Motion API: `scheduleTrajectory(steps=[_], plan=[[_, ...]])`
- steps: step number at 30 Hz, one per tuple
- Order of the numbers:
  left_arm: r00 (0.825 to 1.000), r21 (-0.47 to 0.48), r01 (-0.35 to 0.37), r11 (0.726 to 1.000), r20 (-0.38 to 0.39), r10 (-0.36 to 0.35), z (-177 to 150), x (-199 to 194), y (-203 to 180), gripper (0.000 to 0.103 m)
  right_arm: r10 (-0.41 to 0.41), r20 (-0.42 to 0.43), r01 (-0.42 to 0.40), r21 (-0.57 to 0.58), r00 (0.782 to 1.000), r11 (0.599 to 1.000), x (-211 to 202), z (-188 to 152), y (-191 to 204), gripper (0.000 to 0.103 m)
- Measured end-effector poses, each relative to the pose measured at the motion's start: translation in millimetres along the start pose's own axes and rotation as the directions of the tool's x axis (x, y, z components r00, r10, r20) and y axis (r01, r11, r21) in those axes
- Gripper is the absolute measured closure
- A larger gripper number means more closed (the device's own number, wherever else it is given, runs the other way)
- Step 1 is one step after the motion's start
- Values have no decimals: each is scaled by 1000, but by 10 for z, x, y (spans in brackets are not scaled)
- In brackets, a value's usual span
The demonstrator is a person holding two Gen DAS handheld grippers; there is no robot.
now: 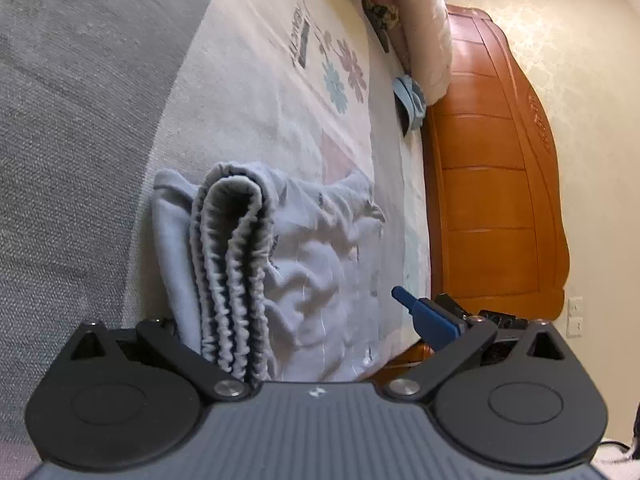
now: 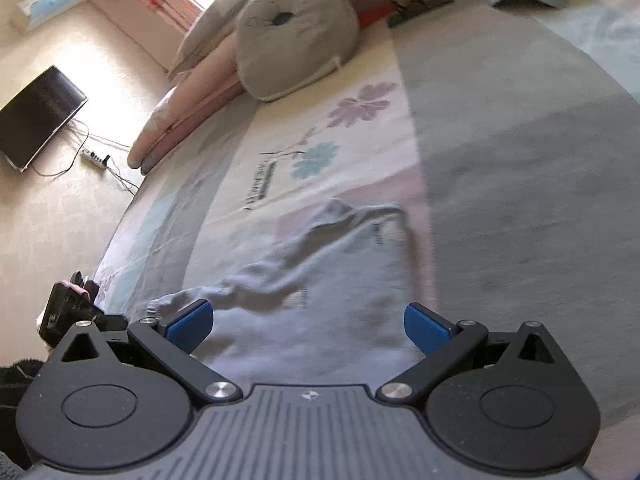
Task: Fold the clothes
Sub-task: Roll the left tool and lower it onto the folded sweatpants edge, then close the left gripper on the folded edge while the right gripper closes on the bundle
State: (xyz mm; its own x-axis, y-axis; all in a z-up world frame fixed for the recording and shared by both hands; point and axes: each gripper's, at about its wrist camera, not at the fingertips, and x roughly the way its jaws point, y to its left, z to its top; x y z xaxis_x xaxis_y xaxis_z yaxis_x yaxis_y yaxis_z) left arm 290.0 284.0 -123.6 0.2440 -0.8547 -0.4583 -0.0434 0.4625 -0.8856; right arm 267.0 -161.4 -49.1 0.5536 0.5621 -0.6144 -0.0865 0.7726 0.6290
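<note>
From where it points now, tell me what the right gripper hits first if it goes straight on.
The right gripper is open, with the pale grey garment directly ahead. It would probably meet that first, though depth is unclear.

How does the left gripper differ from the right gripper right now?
The left gripper has the garment's gathered elastic waistband standing folded between its jaws, hiding one finger; the right gripper has nothing between its jaws, and both blue pads show. The left looks toward a wooden headboard, the right toward a grey cushion. Both are open over the pale grey garment.
</note>
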Motion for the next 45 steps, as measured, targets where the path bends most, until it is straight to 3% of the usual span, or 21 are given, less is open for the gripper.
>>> scheduleTrajectory(steps=[4, 9, 11, 18, 20, 23, 26, 31, 34, 36, 38, 43, 44, 45], plan=[[1000, 29, -11, 1000, -6, 11, 13, 23, -41, 1, 95, -54, -87, 136, 994, 987, 138, 120, -312, 0], [1000, 42, -6, 999, 6, 6, -10, -5, -37, 1, 221, -103, -180, 307, 970, 935, 311, 269, -701, 0], [1000, 42, -7, 999, 12, 7, -14, -9, -36, 1, 271, -132, -221, 304, 953, 927, 444, 312, -670, 0], [999, 52, -9, 999, 36, 7, -73, -60, -42, 1, 260, -186, -227, 181, 947, 957, 737, 528, -470, 0], [999, 66, -6, 998, 45, 3, -102, -76, -42, 1, 284, -239, -241, 192, 929, 951, 663, 436, -463, 0], [999, 77, -4, 997, 49, 0, -96, -73, -44, 1, 345, -328, -278, 234, 880, 932, 587, 241, -486, 0], [999, 93, -6, 996, 35, 3, -53, -39, -59, 1, 337, -321, -297, 167, 885, 940, 658, 280, -368, 0], [1000, 91, 1, 996, 30, -4, -52, -43, -41, 4, 408, -274, -354, 226, 871, 908, 804, 415, -447, 1], [999, 77, 15, 997, 27, -17, -18, -99, 49, 17, 416, -259, -371, 206, 872, 906, 728, 364, -499, 6], [999, 50, 27, 998, 26, -28, 20, -144, 149, 36, 417, -250, -381, 182, 874, 906, 673, 336, -515, 6], [1000, 31, 16, 999, 8, -16, 60, -143, 216, 47, 425, -252, -392, 173, 870, 904, 663, 339, -537, 6], [999, 87, -20, 996, -49, 24, 117, 1, 146, 47, 404, -272, -369, 170, 873, 914, 783, 393, -389, 0], [998, 85, -24, 996, -49, 29, 117, -3, 173, 52, 391, -274, -359, 161, 879, 919, 791, 385, -358, 0], [998, 83, -29, 996, -49, 33, 117, -6, 200, 68, 386, -273, -355, 156, 881, 922, 778, 368, -353, 2]])
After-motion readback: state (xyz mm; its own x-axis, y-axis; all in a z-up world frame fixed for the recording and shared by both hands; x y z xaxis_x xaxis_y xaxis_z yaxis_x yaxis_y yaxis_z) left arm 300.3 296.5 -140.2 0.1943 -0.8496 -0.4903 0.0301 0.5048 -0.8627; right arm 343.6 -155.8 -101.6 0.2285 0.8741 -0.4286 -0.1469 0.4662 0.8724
